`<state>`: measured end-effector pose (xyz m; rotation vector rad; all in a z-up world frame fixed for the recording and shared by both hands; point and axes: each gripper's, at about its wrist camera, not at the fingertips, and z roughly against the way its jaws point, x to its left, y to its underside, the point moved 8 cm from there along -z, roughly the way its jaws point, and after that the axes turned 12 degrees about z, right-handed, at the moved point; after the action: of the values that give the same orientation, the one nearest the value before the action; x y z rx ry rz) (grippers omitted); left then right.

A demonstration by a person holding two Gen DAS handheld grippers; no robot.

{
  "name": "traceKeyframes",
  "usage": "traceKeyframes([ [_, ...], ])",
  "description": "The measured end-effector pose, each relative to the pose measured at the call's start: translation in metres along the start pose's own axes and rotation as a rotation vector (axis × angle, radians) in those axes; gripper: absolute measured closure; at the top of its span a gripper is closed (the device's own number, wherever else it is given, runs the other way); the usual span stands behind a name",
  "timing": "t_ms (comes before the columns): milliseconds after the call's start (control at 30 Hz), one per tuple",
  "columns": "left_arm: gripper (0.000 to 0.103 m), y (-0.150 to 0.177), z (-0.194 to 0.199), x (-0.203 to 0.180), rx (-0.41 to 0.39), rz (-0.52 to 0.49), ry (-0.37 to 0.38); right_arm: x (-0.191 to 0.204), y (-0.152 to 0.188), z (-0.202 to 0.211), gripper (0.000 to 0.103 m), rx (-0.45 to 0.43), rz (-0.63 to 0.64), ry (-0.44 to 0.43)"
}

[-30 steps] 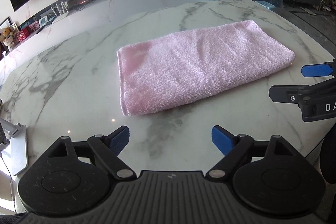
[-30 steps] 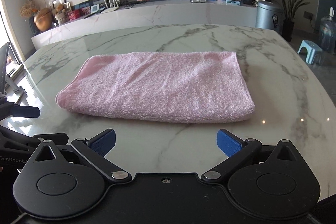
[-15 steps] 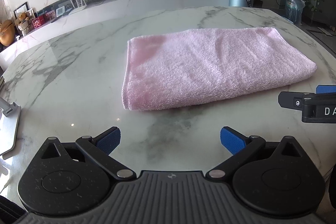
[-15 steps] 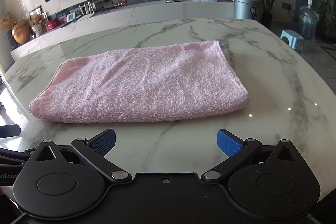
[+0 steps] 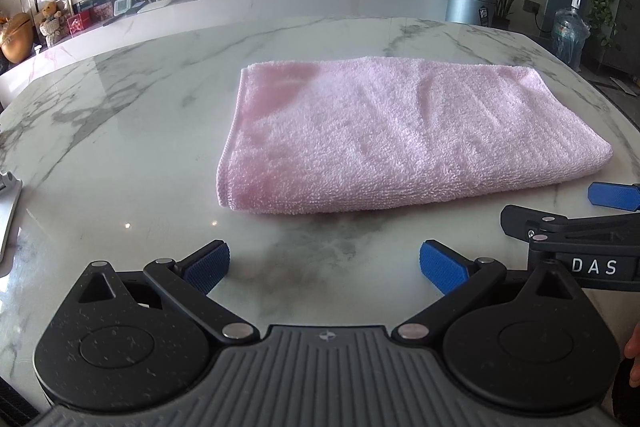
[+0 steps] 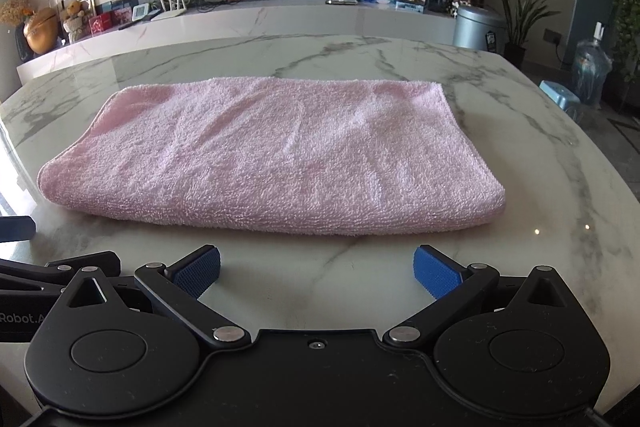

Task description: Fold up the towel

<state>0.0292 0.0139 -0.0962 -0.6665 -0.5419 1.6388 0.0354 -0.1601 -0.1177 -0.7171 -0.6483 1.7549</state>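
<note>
On the counter, largest thing first:

Counter (image 5: pixel 120 131): white marble with grey veins; rounded edge; carries the towel and reflects small light spots near its front.

Towel (image 5: pixel 400 135): pink terry, folded into a flat oblong of more than one layer, lying near the middle of the counter (image 6: pixel 540 155). In the left wrist view its hemmed short edge faces left and a rounded fold runs along the near side. In the right wrist view the towel (image 6: pixel 276 155) lies crosswise just ahead of the fingers, touching neither of them.

Left hand-held gripper (image 5: pixel 324 265): black body, blue pads spread wide apart, nothing between them; it is short of the towel's near edge, over bare marble.

Right hand-held gripper (image 6: pixel 316 269): same build, pads likewise spread wide and empty, short of the towel's near fold. It also shows at the right border of the left wrist view (image 5: pixel 580 211), beside the towel's right corner.
</note>
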Motion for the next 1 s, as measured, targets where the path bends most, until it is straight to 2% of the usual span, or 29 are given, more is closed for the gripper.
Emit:
traceKeyframes([
  [533, 0.000, -0.039, -0.038, -0.006, 0.011, -0.010, 0.013, -0.013, -0.035, -0.041, 0.000, 0.004, 0.001, 0.002],
  [767, 0.000, -0.051, -0.051, 0.000, -0.046, 0.007, 0.010, -0.011, -0.051, -0.060, 0.000, -0.019, 0.001, 0.006],
  [1000, 0.000, -0.054, -0.054, 0.004, -0.101, 0.027, 0.003, -0.009, -0.053, -0.065, 0.000, -0.038, -0.013, 0.028],
])
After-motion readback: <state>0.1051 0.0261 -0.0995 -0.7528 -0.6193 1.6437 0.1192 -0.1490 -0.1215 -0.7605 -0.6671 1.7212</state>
